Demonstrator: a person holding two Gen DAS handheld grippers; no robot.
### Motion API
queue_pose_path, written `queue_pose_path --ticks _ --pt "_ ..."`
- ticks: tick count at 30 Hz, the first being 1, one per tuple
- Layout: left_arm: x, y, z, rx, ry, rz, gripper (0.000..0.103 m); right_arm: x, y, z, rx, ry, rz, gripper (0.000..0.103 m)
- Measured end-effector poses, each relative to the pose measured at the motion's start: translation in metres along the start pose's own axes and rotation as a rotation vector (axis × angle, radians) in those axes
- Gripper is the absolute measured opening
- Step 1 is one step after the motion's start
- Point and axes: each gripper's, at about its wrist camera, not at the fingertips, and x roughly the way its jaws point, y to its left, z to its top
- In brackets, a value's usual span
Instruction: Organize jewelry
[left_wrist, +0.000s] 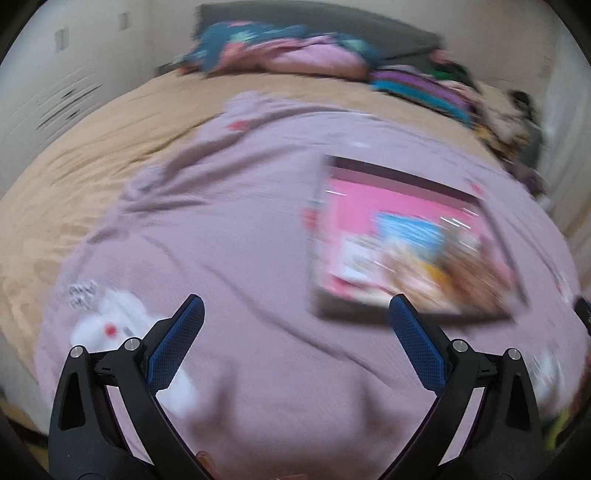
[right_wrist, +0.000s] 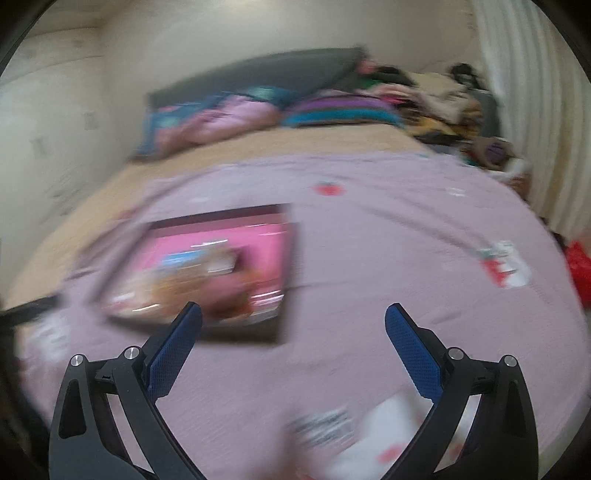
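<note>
A flat box with a pink lining (left_wrist: 410, 236) lies open on a lilac bedspread (left_wrist: 240, 229); blurred jewelry and small cards fill its near half. In the right wrist view the same box (right_wrist: 207, 269) sits ahead and left. My left gripper (left_wrist: 295, 310) hovers open above the spread, the box just beyond its right finger. My right gripper (right_wrist: 293, 317) is open too, its left finger overlapping the box's near edge. Nothing is between either pair of fingers. Both views are motion-blurred.
The lilac bedspread (right_wrist: 388, 258) covers a tan blanket (left_wrist: 74, 177) on a bed. Pillows and crumpled clothes (left_wrist: 295, 55) pile up at the headboard and far right. White printed patches (left_wrist: 110, 325) dot the spread. A red object (right_wrist: 580, 269) lies off the bed's right edge.
</note>
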Motion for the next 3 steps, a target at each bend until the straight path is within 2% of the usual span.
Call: queue_pose_path --ticks 2,3 --pt "0.025 0.027 0.02 -0.037 0.011 0.058 0.094 0.045 -0.044 0.015 0.068 0.074 -0.086 0.099" --pt "0.04 0.04 0.03 -0.054 0.012 0.11 0.094 0.063 -0.062 0.02 0.099 0.109 -0.135 0.099"
